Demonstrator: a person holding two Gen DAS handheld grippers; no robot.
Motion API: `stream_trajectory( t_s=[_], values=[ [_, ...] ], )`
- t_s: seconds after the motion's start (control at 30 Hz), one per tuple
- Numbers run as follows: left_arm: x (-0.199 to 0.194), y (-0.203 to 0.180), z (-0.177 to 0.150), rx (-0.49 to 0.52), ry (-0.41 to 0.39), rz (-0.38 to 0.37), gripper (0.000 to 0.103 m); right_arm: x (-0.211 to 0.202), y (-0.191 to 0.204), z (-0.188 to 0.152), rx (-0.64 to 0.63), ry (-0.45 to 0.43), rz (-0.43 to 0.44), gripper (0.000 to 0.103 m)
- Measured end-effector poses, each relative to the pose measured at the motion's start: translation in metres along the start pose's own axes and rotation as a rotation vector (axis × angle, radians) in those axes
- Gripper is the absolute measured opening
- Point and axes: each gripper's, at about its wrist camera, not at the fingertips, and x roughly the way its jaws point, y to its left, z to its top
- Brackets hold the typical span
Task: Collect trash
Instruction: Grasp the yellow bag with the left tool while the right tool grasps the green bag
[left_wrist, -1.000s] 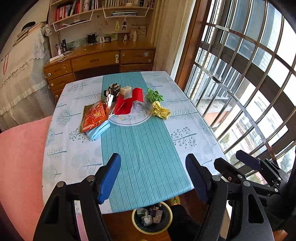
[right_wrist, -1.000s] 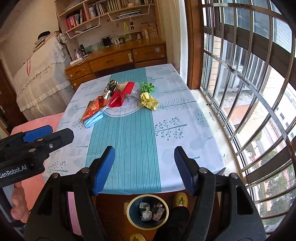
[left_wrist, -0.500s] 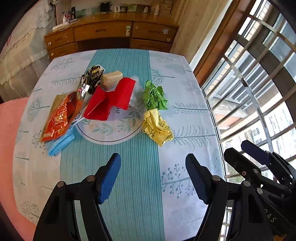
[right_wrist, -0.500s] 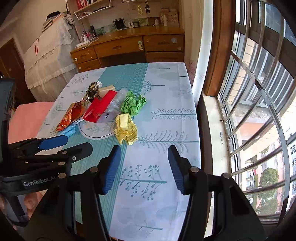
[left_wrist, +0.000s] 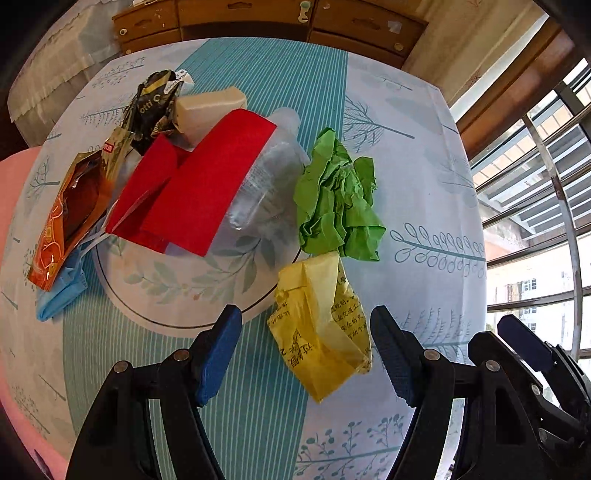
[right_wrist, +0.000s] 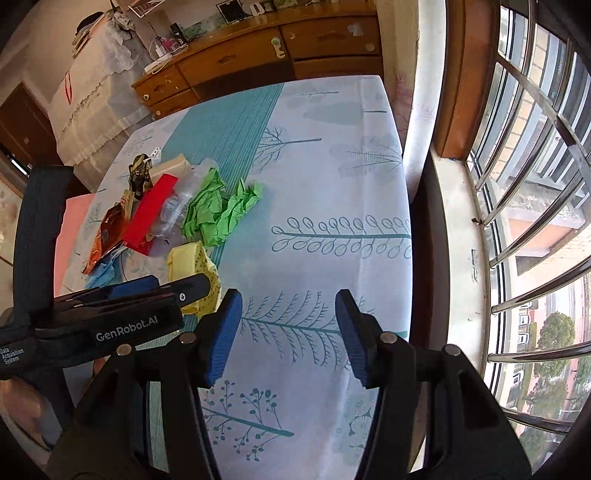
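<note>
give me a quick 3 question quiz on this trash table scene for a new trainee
1. True or false: the left gripper is shut on the yellow wrapper.
2. Which piece lies directly beyond the yellow wrapper, farther from the left gripper? A) crumpled green paper B) blue mask C) orange snack bag
3. Fill in: the right gripper hangs open over bare ____, with no trash between its fingers.

Key: 1 false, it is open with the wrapper between the fingers; 2 A; 3 tablecloth.
</note>
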Motion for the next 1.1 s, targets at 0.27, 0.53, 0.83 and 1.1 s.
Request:
stream_trajectory(
  t_s=[0.27,0.53,0.83,1.1],
  values=[
    [0.023,-0.017,0.004,0.039,0.031,0.024,0.046,0.018,-0.003,0.010,0.015,0.018,0.029,0.050],
    [0.007,-0.010,-0.001,0.019,-0.004,0.029,0.027,0.025,0.013,0.022,0.003,0.029,0.090,0.050],
    [-0.035,0.023,-0.012,-0.072,-0.083,0.034,0.027,0.038,0.044,0.037,-0.012,0.043,0.163,0.050],
    [-0.066,0.060,-0.012,-0.141,-0.139,0.058,0.027,0.068,0.056,0.058,0.051,0.075,0.176,0.050]
  ],
)
